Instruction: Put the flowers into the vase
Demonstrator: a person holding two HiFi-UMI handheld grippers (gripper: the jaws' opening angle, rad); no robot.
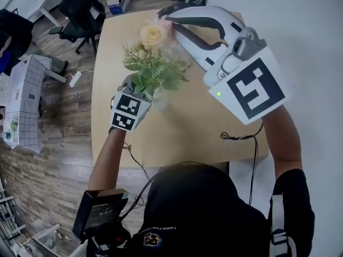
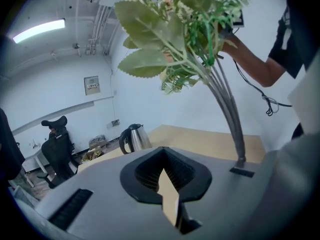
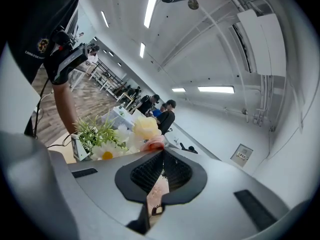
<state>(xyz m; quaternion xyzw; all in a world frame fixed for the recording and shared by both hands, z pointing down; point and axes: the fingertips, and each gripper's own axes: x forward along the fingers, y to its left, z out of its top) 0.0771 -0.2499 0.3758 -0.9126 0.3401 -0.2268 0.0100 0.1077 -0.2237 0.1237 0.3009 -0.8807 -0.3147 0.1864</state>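
Shut tight at the left gripper (image 2: 162, 176), with nothing between the jaws. Shut as well at the right gripper (image 3: 161, 159), with a pink bloom (image 3: 154, 144) right against the tips. Impossible to tell whether a petal is nipped there.

Up and to the right of the left gripper: the flowers (image 1: 153, 63), with leaves spreading over the jaws. Just beside its right flank and outside the jaws: the stems (image 2: 230, 109), rising steeply from their foot and bending back left at the top. Long axis near upright, then.

Under the greenery, just right of this gripper in the head view: a pale glassy shape (image 1: 162, 98), probably the vase, though too faint to be sure. Judging by a bunch that stands with no jaw on it, probably footed in that vase already.

Just ahead of the right gripper and a little to its left: the flower heads, with the rose (image 1: 153, 35) next beyond the pink bloom. Nearer the heads, the right gripper; nearer the foot of the stems, the left.

For any further seating, press down along the stems from the right gripper's end and steady low down with the left. For a real hold, open the jaws first.
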